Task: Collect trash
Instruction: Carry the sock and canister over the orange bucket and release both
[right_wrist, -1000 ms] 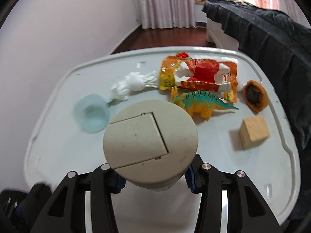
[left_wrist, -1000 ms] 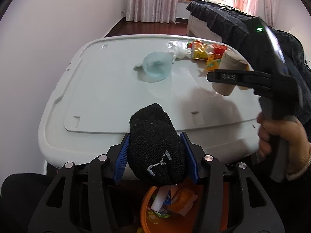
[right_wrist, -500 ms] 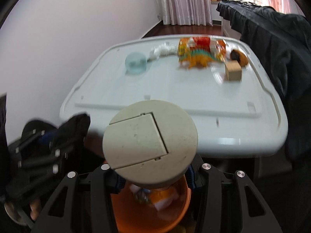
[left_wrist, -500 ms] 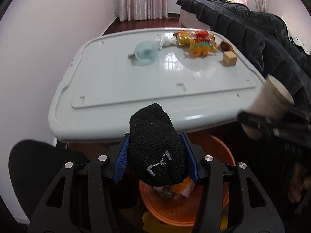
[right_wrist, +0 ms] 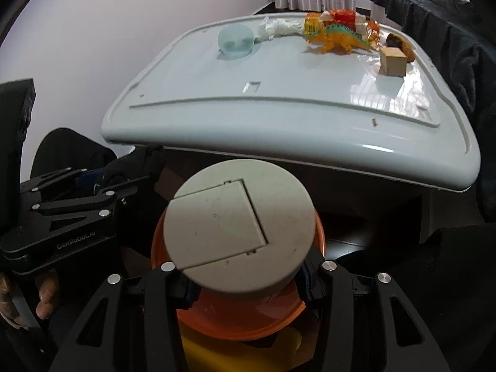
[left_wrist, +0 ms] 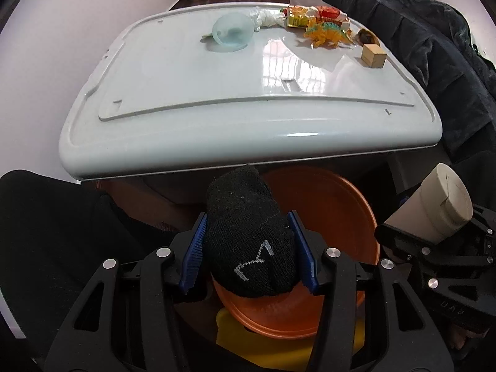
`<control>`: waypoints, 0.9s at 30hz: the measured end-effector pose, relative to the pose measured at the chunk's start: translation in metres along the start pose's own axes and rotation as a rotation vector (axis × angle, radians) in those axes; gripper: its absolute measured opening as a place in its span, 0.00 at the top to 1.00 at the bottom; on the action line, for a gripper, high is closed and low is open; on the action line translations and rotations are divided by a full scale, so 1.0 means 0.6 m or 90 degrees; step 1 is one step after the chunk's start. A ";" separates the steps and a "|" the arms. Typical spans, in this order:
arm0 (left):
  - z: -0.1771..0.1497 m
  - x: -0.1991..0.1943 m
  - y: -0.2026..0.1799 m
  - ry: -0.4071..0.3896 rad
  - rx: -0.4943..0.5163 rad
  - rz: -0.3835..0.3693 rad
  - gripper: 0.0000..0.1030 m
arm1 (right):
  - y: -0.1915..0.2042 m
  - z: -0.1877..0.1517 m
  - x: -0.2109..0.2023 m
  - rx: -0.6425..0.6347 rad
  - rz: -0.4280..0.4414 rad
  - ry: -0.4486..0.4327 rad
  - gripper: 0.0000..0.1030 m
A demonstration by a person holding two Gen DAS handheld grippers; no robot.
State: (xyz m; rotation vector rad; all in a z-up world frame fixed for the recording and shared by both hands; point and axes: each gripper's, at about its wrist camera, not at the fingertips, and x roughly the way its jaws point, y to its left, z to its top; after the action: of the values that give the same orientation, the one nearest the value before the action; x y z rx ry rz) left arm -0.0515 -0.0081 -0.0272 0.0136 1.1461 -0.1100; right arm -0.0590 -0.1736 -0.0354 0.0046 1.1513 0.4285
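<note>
Both hands are loaded and over the bin! The left gripper [left_wrist: 251, 255] has its blue pads clamped on a balled black sock [left_wrist: 248, 241], poised above the orange bin [left_wrist: 334, 204] below the table's near edge. In the right wrist view the right gripper [right_wrist: 245, 279] squeezes a beige flip-top container [right_wrist: 238, 226], dead centre over the same bin, whose rim peeks out from four to eight o'clock. Neither item is dropped yet, so these two deliveries look nearly done: just the release remains. Up on the white table [left_wrist: 192, 86], at twelve to two o'clock, plenty waits: a pale blue cup [left_wrist: 232, 32], crumpled white tissue [left_wrist: 266, 18], a snack wrapper [left_wrist: 310, 14], a toy dinosaur [left_wrist: 327, 32] and a wooden block [left_wrist: 373, 55]. I'd call this roughly midway.
</note>
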 end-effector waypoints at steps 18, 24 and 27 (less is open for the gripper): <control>-0.004 0.021 0.010 0.035 -0.018 -0.005 0.43 | -0.004 0.001 0.016 0.015 -0.014 0.024 0.34; -0.004 0.016 0.012 0.028 -0.020 -0.004 0.37 | -0.012 0.000 0.009 0.031 -0.015 0.012 0.34; -0.003 0.012 0.011 0.025 -0.021 -0.005 0.37 | -0.019 0.002 0.002 0.045 -0.012 0.003 0.34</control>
State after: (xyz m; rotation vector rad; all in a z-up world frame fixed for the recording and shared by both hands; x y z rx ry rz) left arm -0.0495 -0.0017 -0.0349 -0.0179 1.1871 -0.0974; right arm -0.0536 -0.1836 -0.0386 0.0535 1.1700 0.3710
